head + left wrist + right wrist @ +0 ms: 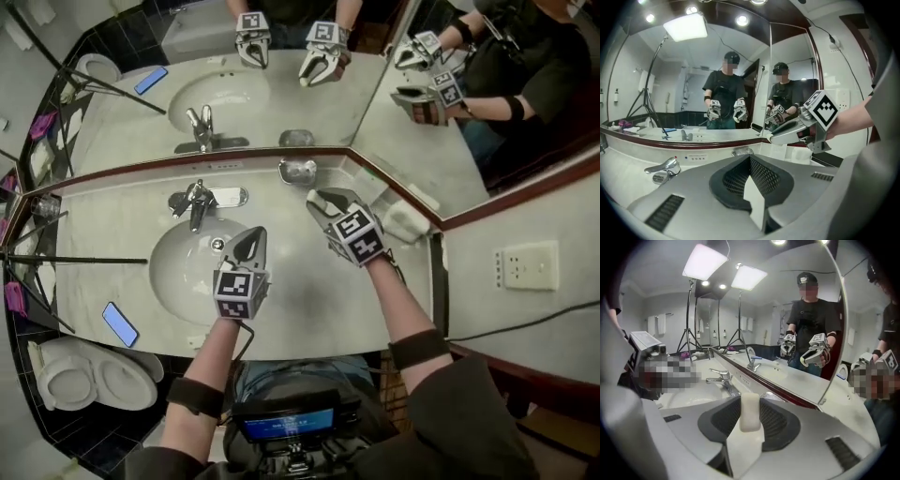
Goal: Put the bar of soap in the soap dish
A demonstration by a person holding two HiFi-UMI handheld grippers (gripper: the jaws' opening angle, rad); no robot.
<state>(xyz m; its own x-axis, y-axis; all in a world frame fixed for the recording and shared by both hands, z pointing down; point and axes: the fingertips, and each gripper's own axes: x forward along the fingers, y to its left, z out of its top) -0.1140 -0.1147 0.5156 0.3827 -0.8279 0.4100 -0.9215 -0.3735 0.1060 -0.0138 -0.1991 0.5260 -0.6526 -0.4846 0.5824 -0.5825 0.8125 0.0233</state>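
Grips a cream-white bar of soap (751, 412), oblong with rounded corners, stood upright between the half-spread jaws of the right gripper (327, 201). Holds it above the counter (309, 309), near the soap dish (297, 172) at the mirror's foot. Shows a small label under the mirror, too small to read, and black-and-white square markers on both cubes. Reaches toward the mirror with the right forearm, tool tilted downward. Hovers at the basin (178, 272) with the left gripper (247, 246), jaws pressed together on nothing.
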